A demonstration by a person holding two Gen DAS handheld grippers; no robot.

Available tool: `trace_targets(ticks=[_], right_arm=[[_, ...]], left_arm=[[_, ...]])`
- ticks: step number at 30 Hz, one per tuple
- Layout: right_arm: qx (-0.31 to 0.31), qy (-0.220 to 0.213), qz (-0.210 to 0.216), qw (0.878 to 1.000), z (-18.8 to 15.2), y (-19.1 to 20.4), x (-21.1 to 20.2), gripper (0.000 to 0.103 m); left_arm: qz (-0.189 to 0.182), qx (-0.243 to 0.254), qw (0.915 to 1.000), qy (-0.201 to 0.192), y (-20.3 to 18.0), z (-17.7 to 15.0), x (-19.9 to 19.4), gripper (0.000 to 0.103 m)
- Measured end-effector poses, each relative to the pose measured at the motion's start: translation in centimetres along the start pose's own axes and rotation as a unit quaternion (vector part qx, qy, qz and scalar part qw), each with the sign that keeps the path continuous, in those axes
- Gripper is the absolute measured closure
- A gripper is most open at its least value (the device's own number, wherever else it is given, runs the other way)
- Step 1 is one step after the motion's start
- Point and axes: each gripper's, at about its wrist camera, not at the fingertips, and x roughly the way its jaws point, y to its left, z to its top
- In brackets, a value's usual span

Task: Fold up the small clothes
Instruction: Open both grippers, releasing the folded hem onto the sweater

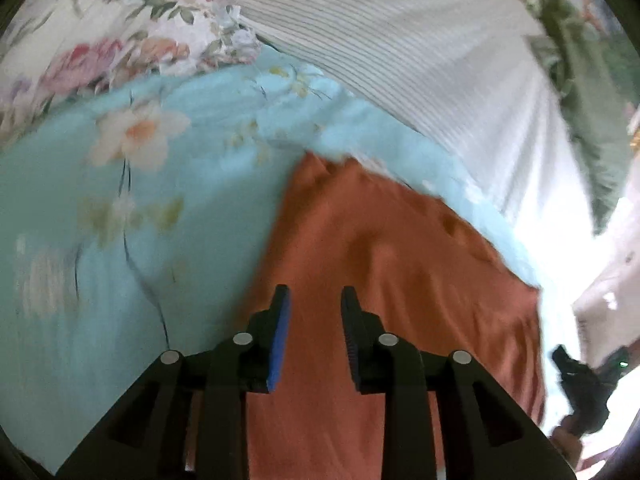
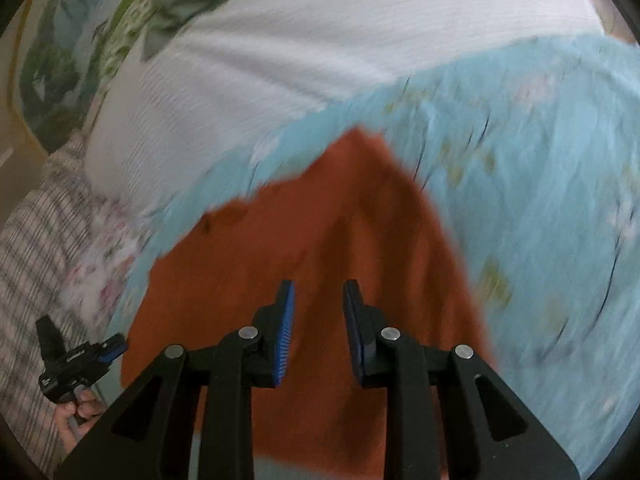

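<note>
The rust-orange garment lies spread on the light blue flowered bedsheet, with its far edge still uneven and a little wrinkled. I judge that the folding is at an early stage, because no clean fold shows yet, though blur hides details. The left gripper hangs above the near part of the cloth, fingers parted and holding nothing. The right gripper is the same, parted and empty. No container is visible. A white ribbed blanket lies farther away.
</note>
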Motion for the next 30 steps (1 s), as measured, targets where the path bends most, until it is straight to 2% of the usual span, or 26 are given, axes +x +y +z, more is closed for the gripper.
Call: trace_targets(ticks=[5, 13, 16, 21, 30], right_arm=[[0.000, 0.034, 0.024, 0.999, -3.7, 1.3, -0.5, 0.077], [0.018, 0.055, 0.041, 0.998, -7.5, 2.0, -2.2, 0.075], [0.021, 0.061, 0.046, 0.997, -8.3, 2.2, -2.6, 0.073], [0.017, 0.069, 0.045, 0.996, -9.1, 2.3, -2.7, 0.069], [0.022, 0.069, 0.044, 0.996, -8.9, 1.8, -2.5, 0.068]], left_arm=[[-0.040, 0.000, 0.9989, 0.022, -1.3, -4.9, -2.2, 0.057], [-0.063, -0.033, 0.9957, 0.059, 0.1, -10.1, -3.7, 0.054], [-0.077, -0.048, 0.9937, 0.067, 0.8, -10.9, -3.4, 0.051], [-0.088, -0.074, 0.9917, 0.058, 1.5, -11.3, -2.9, 0.046], [-0.077, -0.116, 0.9896, 0.037, 2.3, -8.7, -0.4, 0.046]])
